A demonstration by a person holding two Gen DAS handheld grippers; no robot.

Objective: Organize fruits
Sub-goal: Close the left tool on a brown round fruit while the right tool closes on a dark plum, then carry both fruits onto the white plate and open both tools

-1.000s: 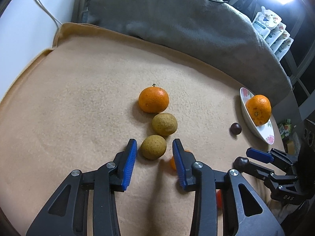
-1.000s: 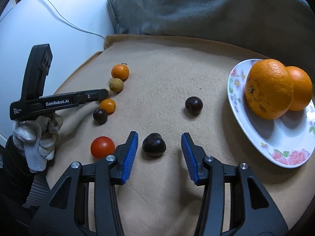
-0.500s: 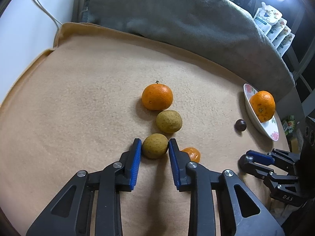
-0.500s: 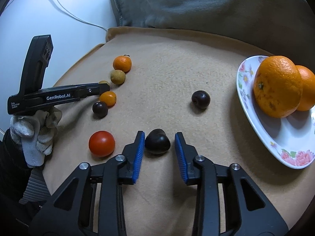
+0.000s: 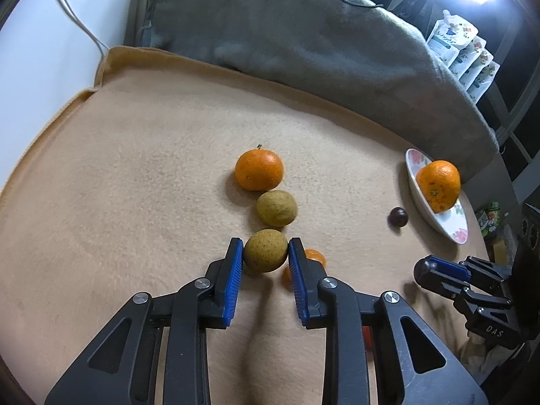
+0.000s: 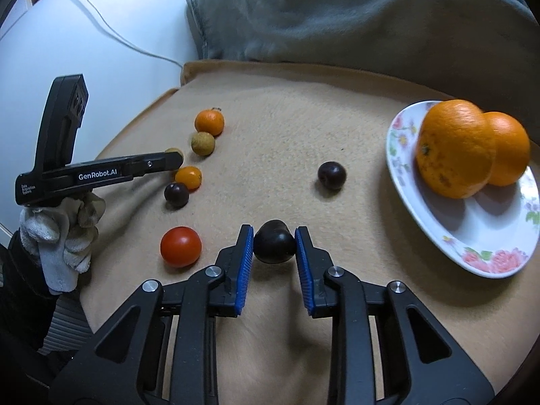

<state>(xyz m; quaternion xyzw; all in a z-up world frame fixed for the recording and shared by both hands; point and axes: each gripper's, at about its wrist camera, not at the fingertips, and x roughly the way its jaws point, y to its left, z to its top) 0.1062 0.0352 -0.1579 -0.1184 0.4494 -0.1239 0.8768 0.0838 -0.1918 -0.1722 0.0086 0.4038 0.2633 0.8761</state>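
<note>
My left gripper (image 5: 265,251) is shut on a brown-yellow round fruit (image 5: 265,250) and holds it just off the tan blanket. A second brown fruit (image 5: 276,208) and a mandarin (image 5: 259,169) lie beyond it, and a small orange fruit (image 5: 314,257) sits behind the right finger. My right gripper (image 6: 274,244) is shut on a dark plum (image 6: 274,241). Another dark plum (image 6: 332,175) lies ahead of it. A flowered plate (image 6: 472,236) at the right holds two oranges (image 6: 455,148).
A red tomato (image 6: 181,246), a dark plum (image 6: 176,194) and a small orange fruit (image 6: 188,177) lie left of my right gripper. A grey cushion (image 5: 303,40) bounds the blanket's far edge. A white wall with a cable (image 6: 118,37) is at the left.
Both grippers closed: the left onto the brown fruit, the right onto the dark plum. Both fruits now sit between the pads.
</note>
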